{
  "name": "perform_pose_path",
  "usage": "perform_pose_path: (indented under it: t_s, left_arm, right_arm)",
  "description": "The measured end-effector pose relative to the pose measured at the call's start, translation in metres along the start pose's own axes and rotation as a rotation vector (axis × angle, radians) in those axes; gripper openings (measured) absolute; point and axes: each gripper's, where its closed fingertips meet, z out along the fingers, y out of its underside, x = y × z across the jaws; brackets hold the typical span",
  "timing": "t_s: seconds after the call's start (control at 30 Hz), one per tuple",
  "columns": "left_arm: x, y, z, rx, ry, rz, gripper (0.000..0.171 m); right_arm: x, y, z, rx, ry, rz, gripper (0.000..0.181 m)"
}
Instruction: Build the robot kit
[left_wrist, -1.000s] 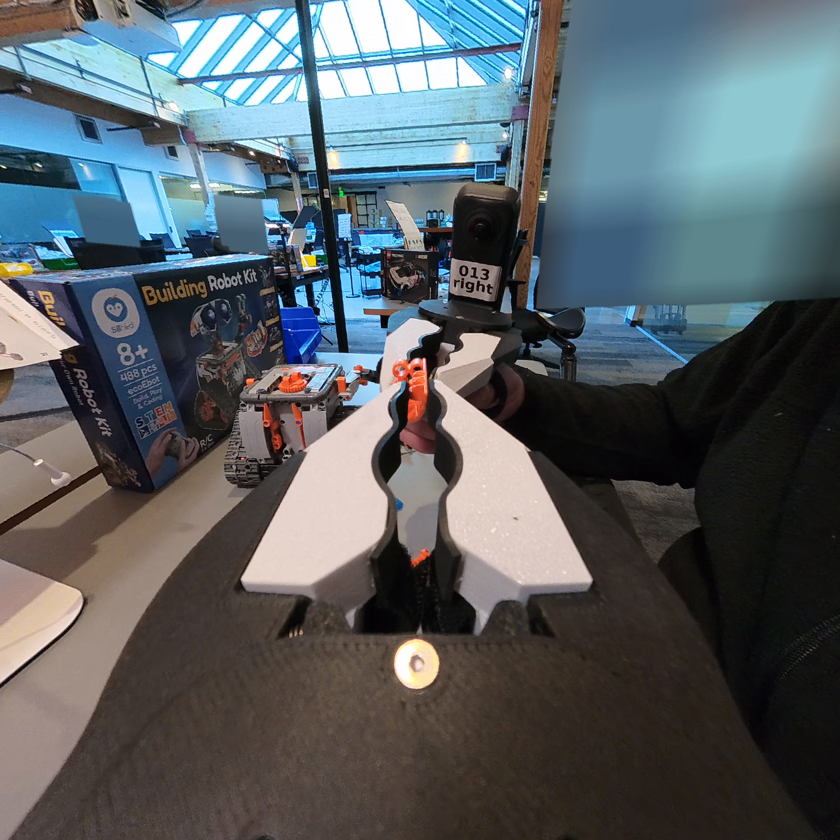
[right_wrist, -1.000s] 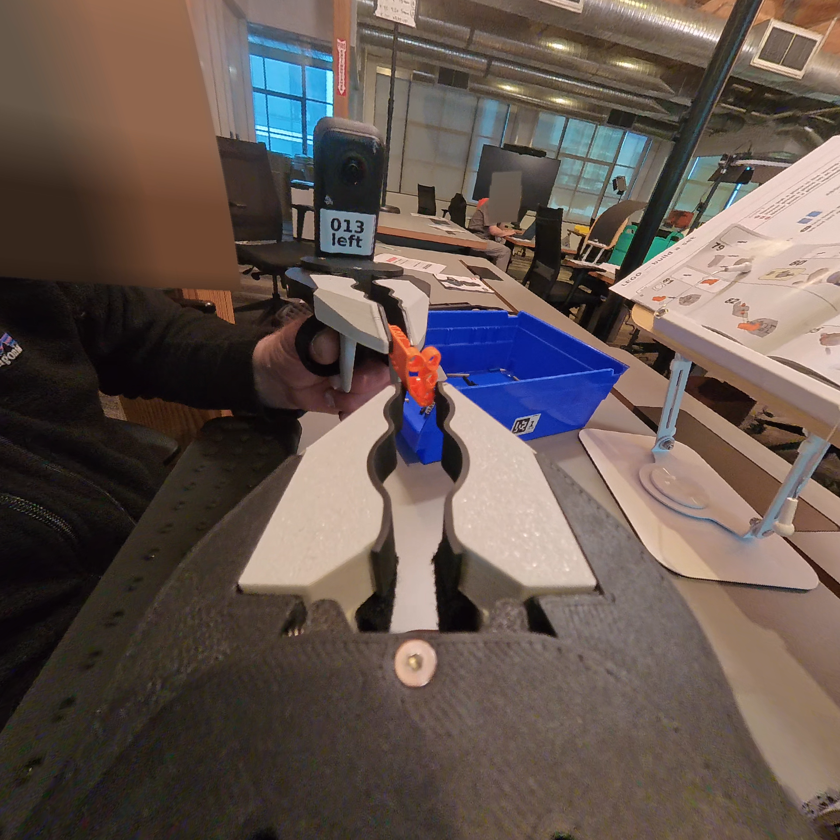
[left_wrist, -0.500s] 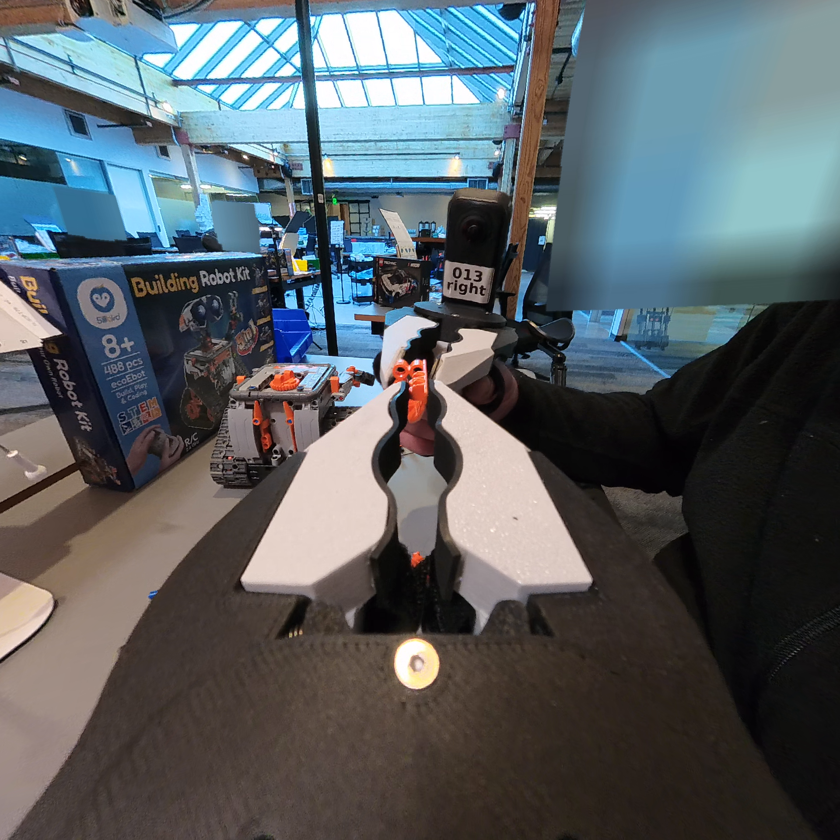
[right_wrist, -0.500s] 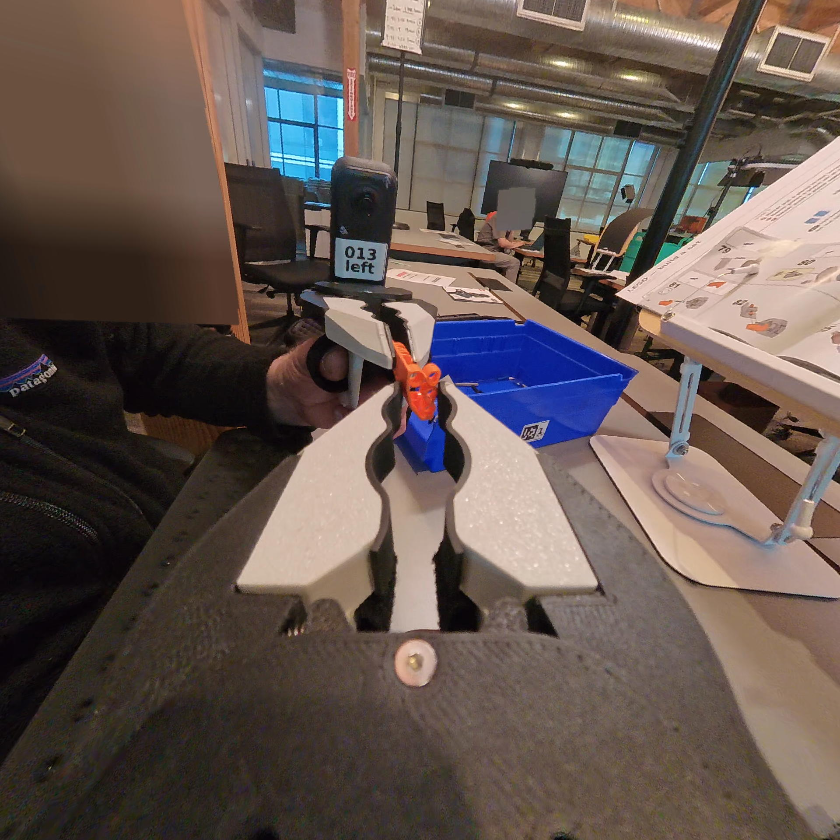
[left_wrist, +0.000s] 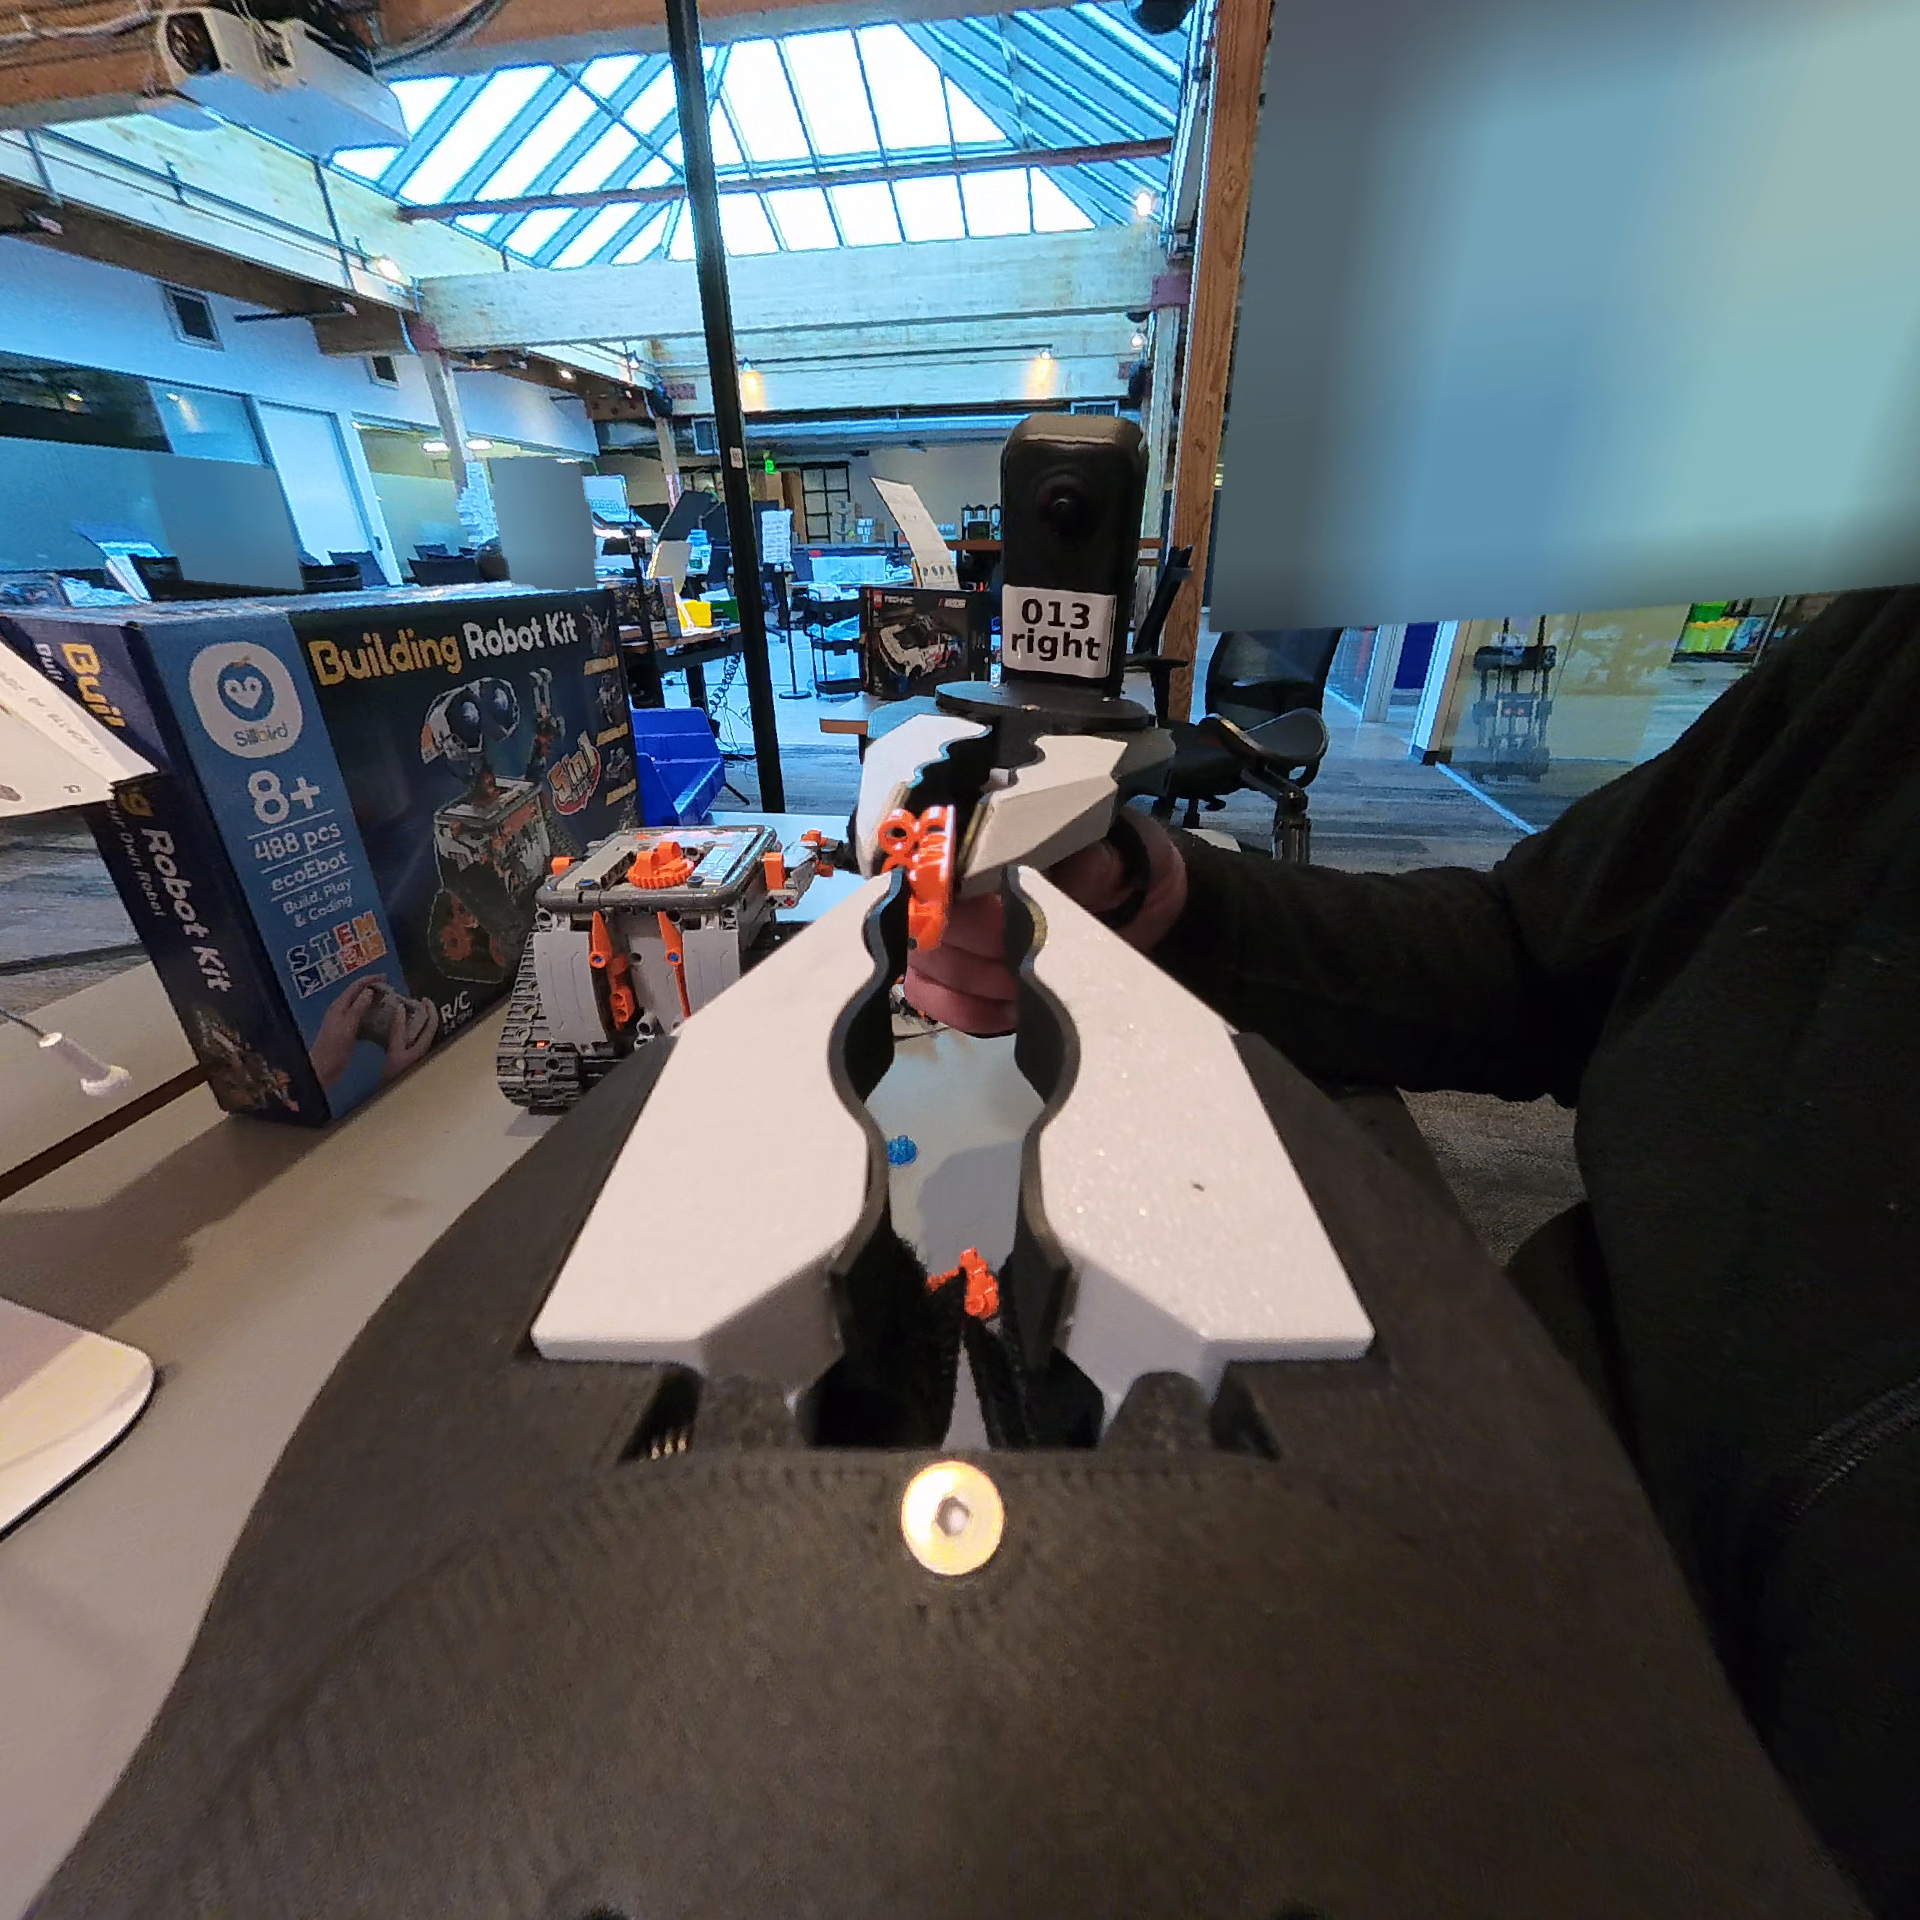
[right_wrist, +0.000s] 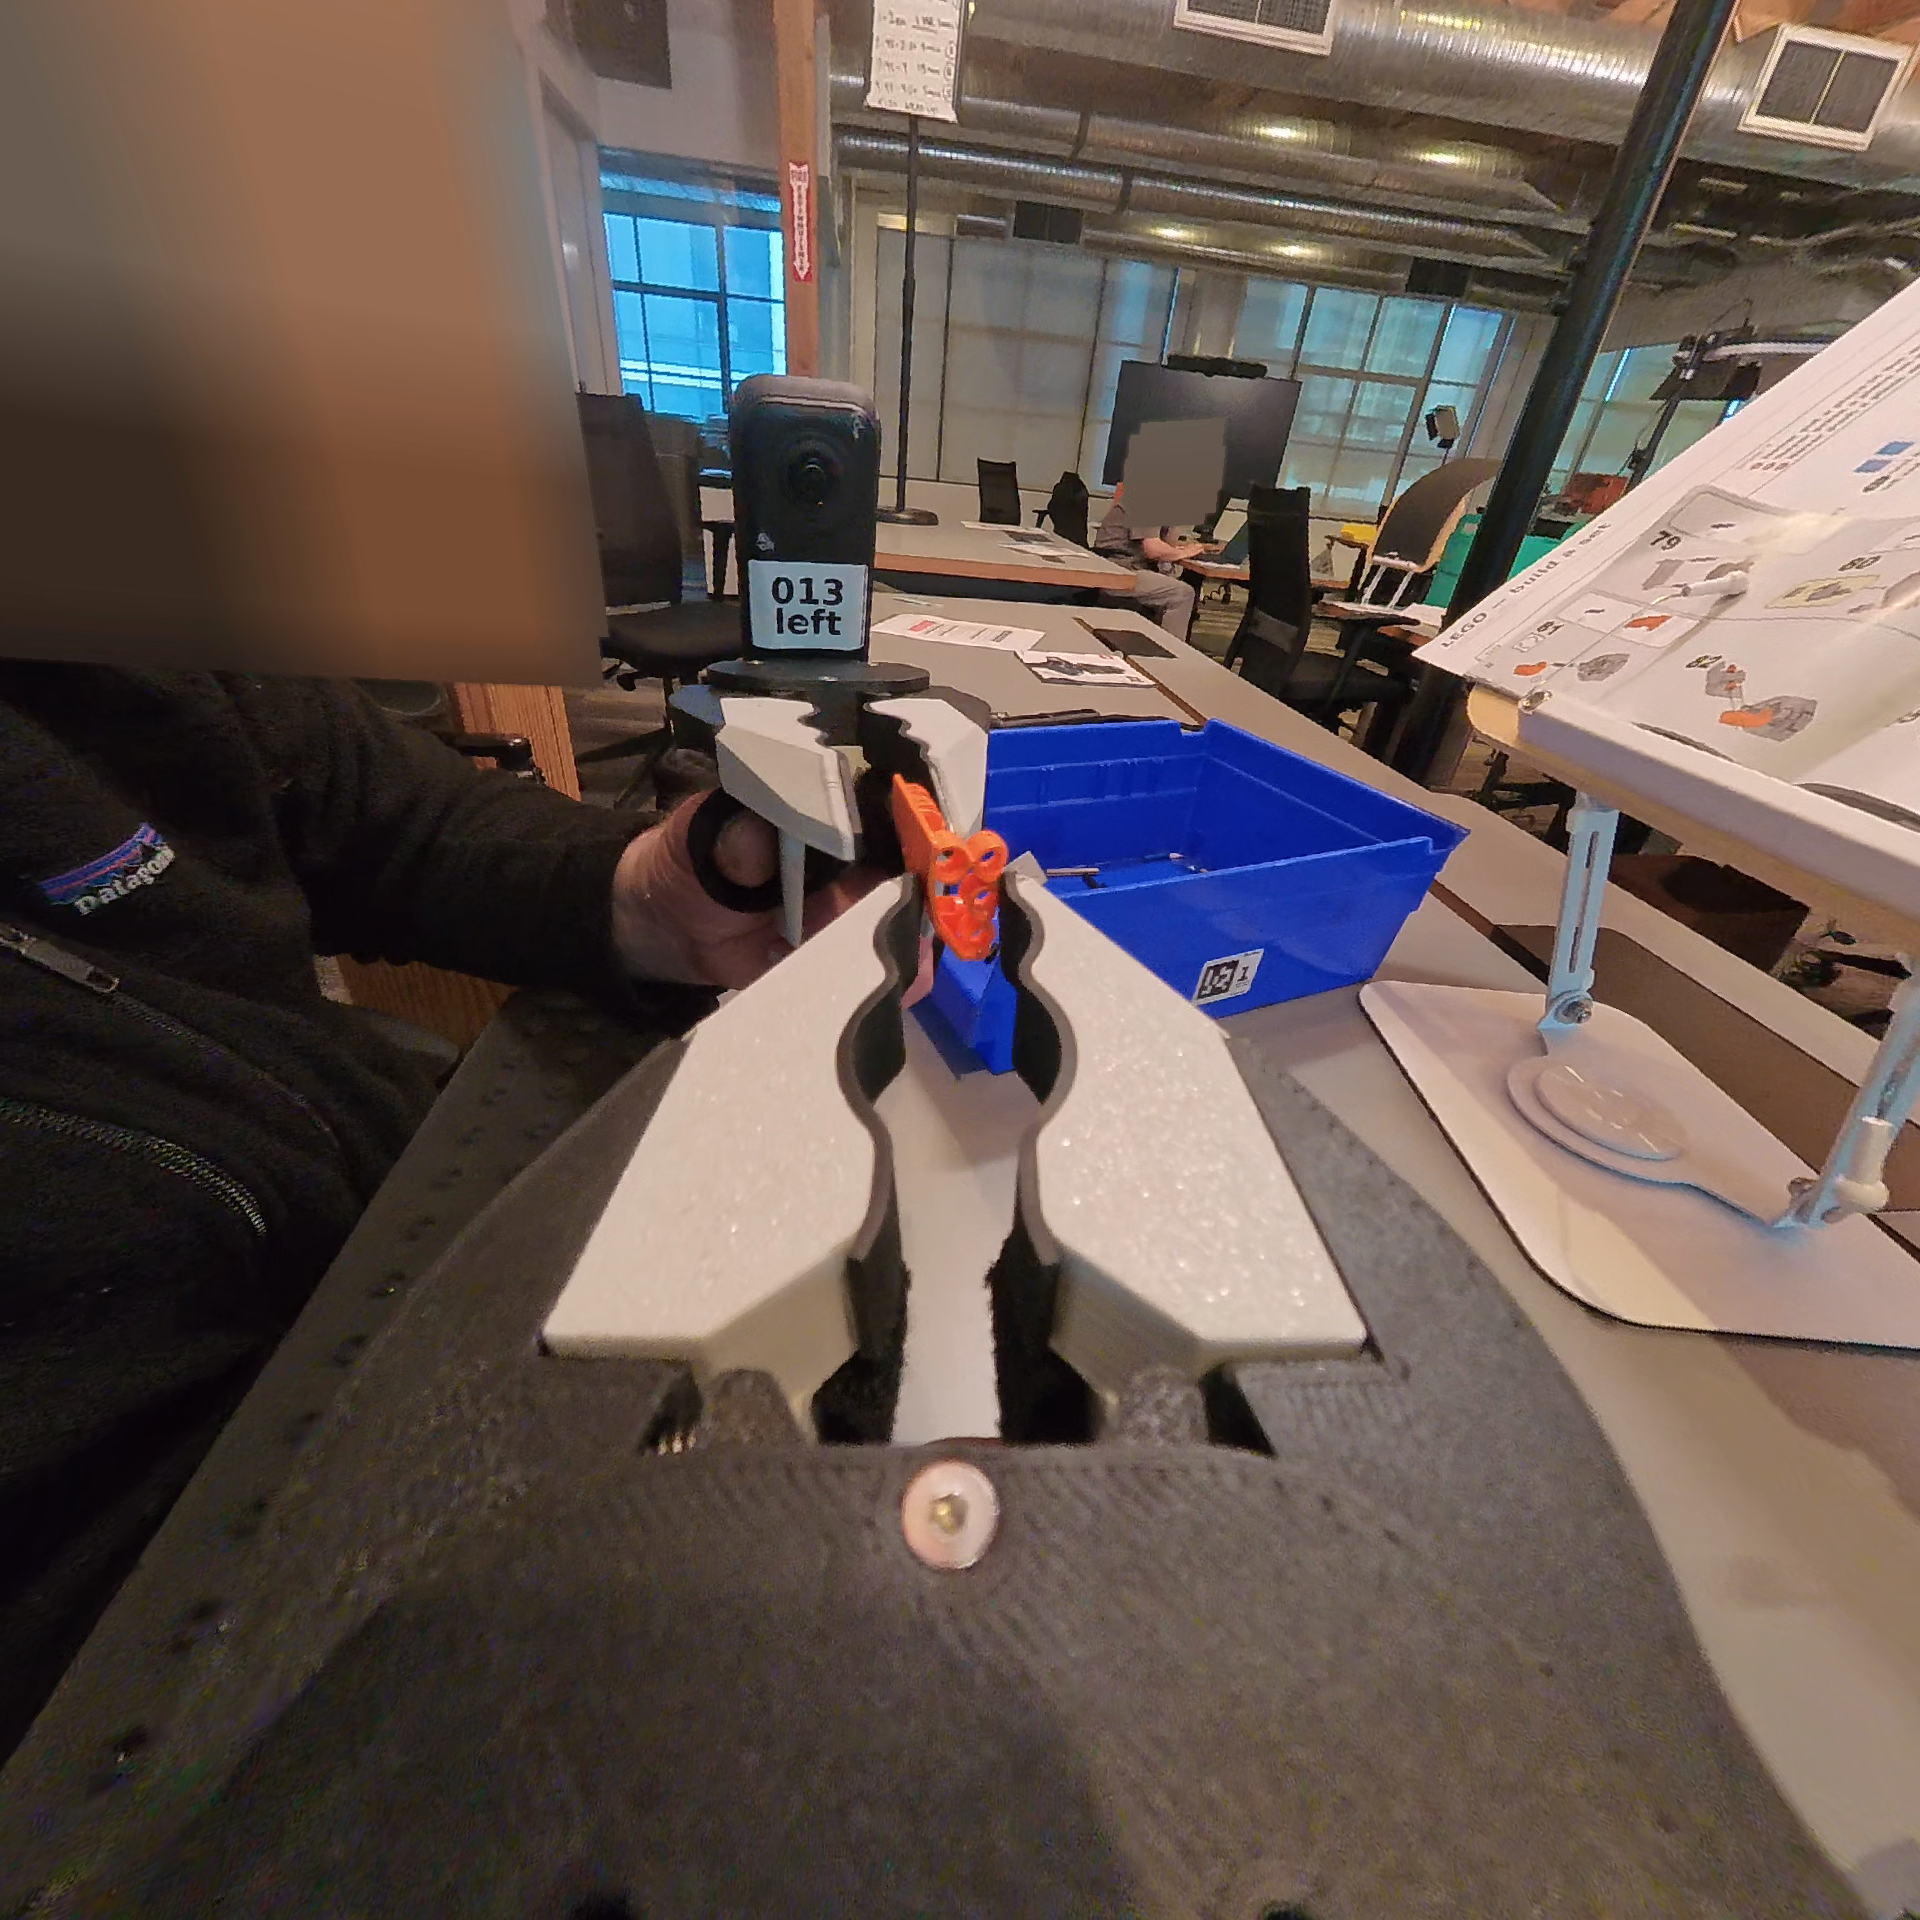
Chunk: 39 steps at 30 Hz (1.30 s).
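my left gripper (left_wrist: 940, 883) has its jaws closed on the lower end of an orange toy-brick piece (left_wrist: 923, 860), and my right gripper (right_wrist: 961, 914) has its jaws pinched on the same orange toy-brick piece (right_wrist: 961, 883) from the opposite side, so the two sets of tips meet nose to nose above the surface (left_wrist: 260, 1226). compared with a second ago the pair sits much the same, only the view has swung a little and the box beyond my left jaws has slid slightly sideways in the picture. a spare orange bit (left_wrist: 968, 1280) and a small blue bit (left_wrist: 900, 1149) lie on the surface below the gap of my left jaws.

each gripper is level, pointing at the other, with a hand (right_wrist: 686, 914) wrapped round the left handle and a hand (left_wrist: 987, 966) under the right one, both in dark sleeves.

left of my left jaws stands a tracked grey toy robot (left_wrist: 644, 935), and beyond it a blue kit box (left_wrist: 343, 831). just past my right jaws is a blue bin (right_wrist: 1216, 862); to their right a white stand (right_wrist: 1621, 1143) carries an open instruction booklet (right_wrist: 1745, 623).
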Motion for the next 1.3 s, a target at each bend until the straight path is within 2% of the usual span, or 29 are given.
perform_pose_path:
  t_s: [0.17,0.8,1.3]
  left_arm:
    - [-0.002,0.005,0.000,-0.007,-0.005,-0.012,0.005]
    - [-0.006,0.012,0.003,-0.004,-0.007,-0.060,0.005]
    - [-0.008,0.006,-0.001,0.028,0.005,-0.085,0.004]
  right_arm:
    - [-0.002,0.004,0.003,-0.010,-0.017,0.007,0.012]
    - [0.001,0.009,0.004,-0.018,-0.017,0.028,0.012]
    - [0.002,0.006,0.001,0.014,-0.037,0.064,0.008]
